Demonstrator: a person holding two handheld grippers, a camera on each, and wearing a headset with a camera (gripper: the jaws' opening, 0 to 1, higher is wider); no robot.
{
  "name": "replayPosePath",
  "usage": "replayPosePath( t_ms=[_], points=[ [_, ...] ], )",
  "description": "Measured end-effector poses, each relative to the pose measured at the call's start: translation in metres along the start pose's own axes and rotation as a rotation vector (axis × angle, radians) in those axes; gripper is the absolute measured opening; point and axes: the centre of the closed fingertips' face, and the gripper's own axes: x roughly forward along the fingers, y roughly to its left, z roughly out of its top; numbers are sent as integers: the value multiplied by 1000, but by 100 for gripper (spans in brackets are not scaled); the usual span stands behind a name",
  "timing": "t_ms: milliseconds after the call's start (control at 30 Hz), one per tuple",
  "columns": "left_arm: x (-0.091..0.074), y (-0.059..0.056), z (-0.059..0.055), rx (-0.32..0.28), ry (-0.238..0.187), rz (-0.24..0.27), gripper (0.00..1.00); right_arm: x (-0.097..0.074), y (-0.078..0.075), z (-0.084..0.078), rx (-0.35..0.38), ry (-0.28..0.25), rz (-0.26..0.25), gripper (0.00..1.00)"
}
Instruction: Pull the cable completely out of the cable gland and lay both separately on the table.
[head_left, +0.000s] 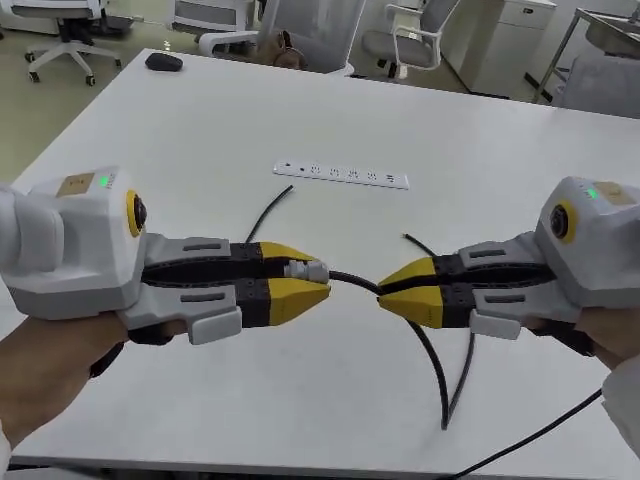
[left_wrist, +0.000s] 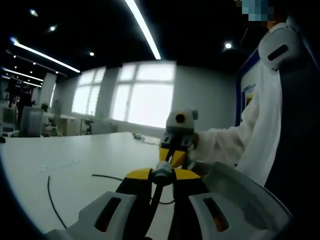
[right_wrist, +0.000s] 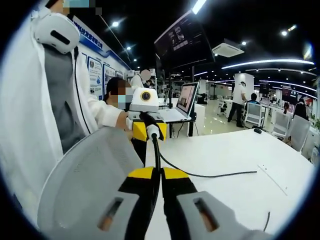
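The head view looks forward and down, close above the tabletop (head_left: 300, 110). The two gripper views each look along their own jaws, facing one another at close range. All three share the cable gland (head_left: 305, 269) and black cable (head_left: 352, 280) between the left tool (head_left: 325, 282) and right tool (head_left: 383, 290).

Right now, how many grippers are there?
2. The left gripper is on the left, shut on the gland. The right gripper is on the right, shut on the cable.

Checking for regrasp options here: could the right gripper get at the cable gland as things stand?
Probably not. The cable gland is clamped in the left gripper with just its end sticking out, and the right gripper is itself shut on the cable and would have to let go first.
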Motion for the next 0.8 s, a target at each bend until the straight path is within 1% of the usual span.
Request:
replayPosePath(
  t_ms=[200,433,633,800],
  points=[
    [-1,1,0,-5,-4,6,17,-10,-4,-15,19,30,-32,4],
    [-2,3,0,-12,-8,11,17,-28,-11,-38,53,63,-90,4],
    [-1,4,0,-15,-8,9,17,-39,-14,-50,73,84,-116,4],
    [-1,4,1,-18,-12,12,17,-42,-16,-56,88,89,-130,4]
  ],
)
